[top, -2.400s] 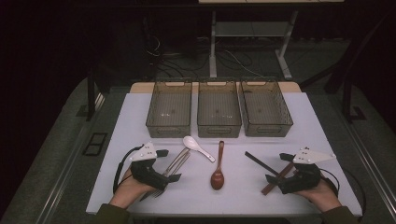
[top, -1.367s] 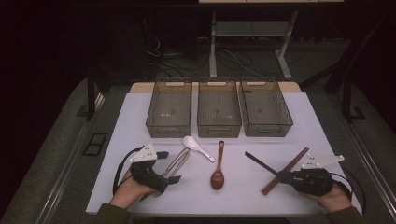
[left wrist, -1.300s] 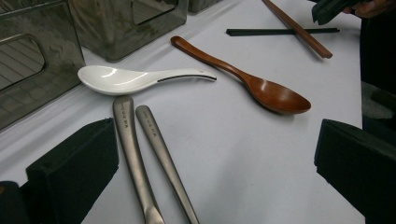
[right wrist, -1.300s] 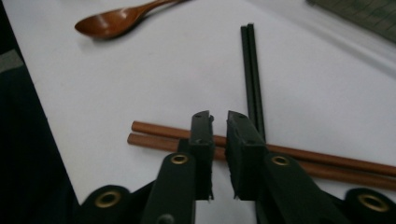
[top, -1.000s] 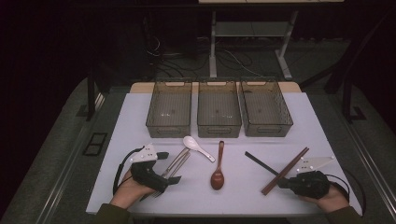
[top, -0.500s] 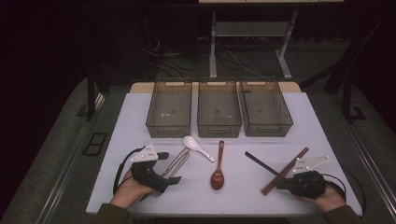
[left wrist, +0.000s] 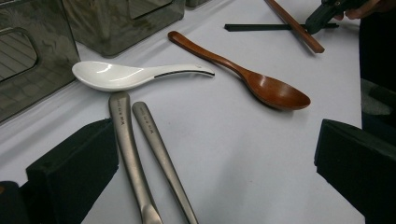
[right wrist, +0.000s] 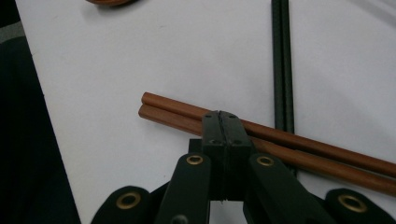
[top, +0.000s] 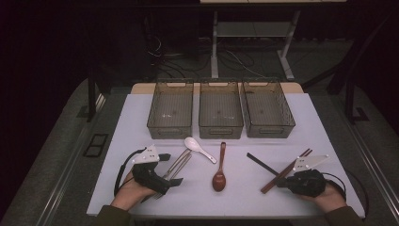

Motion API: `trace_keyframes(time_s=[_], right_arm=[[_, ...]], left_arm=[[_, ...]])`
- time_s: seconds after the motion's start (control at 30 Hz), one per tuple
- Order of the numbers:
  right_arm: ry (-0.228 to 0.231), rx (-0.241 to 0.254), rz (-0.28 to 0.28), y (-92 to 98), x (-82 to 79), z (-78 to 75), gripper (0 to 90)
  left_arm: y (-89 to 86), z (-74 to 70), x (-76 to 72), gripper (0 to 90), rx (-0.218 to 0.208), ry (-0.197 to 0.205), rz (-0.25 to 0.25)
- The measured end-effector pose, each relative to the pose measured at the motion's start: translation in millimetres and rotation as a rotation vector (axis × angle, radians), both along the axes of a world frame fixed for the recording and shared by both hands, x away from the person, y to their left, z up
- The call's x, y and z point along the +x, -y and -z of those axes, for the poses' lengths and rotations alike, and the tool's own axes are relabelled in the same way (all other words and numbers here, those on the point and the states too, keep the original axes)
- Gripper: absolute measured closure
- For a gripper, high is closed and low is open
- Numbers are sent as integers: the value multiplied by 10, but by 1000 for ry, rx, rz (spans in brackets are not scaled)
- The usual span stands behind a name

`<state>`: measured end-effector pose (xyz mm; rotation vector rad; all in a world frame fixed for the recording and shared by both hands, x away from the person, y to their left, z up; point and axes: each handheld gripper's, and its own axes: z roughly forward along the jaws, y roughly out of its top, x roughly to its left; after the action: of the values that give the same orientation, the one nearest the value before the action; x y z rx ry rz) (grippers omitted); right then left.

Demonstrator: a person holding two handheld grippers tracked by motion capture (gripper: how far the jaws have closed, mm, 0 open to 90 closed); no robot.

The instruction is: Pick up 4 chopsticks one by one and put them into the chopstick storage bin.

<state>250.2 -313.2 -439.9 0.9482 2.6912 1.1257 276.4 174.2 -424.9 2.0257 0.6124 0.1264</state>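
Nearby, black chopsticks beneath brown chopsticks; right fingers closed, empty; left fingers wide apart.

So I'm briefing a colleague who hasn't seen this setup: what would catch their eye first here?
Three empty smoky see-through plastic bins stand in a row at the table's far side. In front of them the cutlery lies spread out: a white ceramic soup spoon, a brown wooden spoon, and brown wooden chopsticks crossing black ones. The right gripper, jaws shut, points at the brown pair.
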Motion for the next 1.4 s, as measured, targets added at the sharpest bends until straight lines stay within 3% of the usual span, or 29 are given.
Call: trace_keyframes(time_s=[1.1,1.4], right_arm=[[29,4,17,-195,214,0,899],[31,-8,5,-325,323,32,899]], left_arm=[[20,-4,0,0,0,-1,6],[28,-3,6,0,-3,2,7]])
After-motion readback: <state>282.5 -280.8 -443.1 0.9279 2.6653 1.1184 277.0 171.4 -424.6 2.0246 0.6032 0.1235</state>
